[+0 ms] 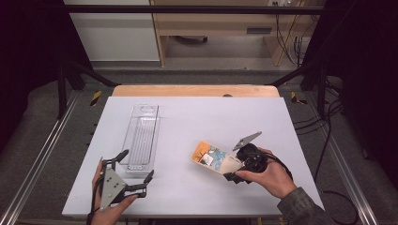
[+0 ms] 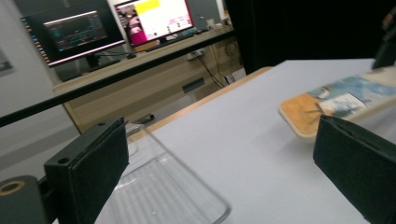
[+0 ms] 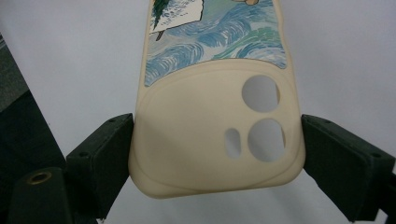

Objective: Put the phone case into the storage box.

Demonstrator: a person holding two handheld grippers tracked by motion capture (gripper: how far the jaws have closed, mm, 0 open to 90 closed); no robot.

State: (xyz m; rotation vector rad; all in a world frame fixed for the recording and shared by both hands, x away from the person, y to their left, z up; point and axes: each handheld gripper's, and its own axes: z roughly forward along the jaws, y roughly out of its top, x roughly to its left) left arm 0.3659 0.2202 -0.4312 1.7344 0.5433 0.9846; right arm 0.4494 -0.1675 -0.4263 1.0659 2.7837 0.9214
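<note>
Over the white table [image 1: 187, 117], the right gripper [image 1: 233, 169] clamps the phone case [image 3: 215, 130], seemingly lifted; the left gripper [image 1: 136, 176] gapes empty beside the clear tray [image 1: 141, 136].

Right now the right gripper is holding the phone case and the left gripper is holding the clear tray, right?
Not quite. The left gripper holds nothing: its jaws stand open beside the clear tray, as the left gripper view shows. The right gripper does hold the phone case by its sides.
</note>
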